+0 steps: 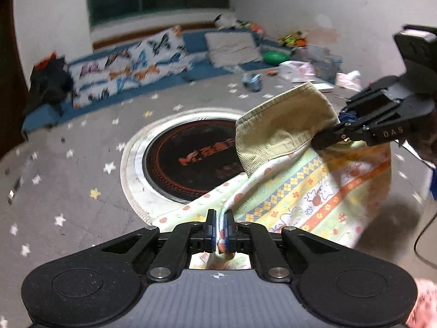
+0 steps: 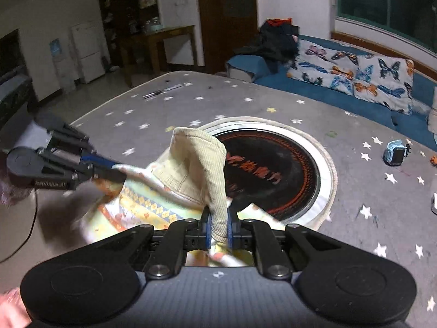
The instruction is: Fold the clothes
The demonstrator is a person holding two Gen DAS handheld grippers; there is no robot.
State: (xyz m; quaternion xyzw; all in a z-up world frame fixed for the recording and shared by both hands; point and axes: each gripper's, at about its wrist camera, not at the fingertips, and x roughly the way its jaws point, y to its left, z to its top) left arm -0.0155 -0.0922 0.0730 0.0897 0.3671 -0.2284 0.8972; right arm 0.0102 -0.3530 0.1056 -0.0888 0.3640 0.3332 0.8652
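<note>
A small garment [image 1: 314,188] with a pastel printed lining and a beige corduroy outer side [image 1: 275,131] hangs stretched between both grippers above the grey star-patterned table [image 1: 82,164]. My left gripper [image 1: 220,217] is shut on a printed edge of it. The right gripper [image 1: 327,136] comes in from the right in the left wrist view, pinching the other end. In the right wrist view my right gripper [image 2: 218,218] is shut on the corduroy part [image 2: 199,158], and the left gripper [image 2: 114,173] grips the garment at the left.
A round black hotplate [image 1: 191,158] with a white rim is set in the table under the garment. A blue bench with butterfly cushions [image 1: 128,63], toys and a small blue object [image 2: 396,153] lie beyond. A cable [image 2: 24,235] trails at the left.
</note>
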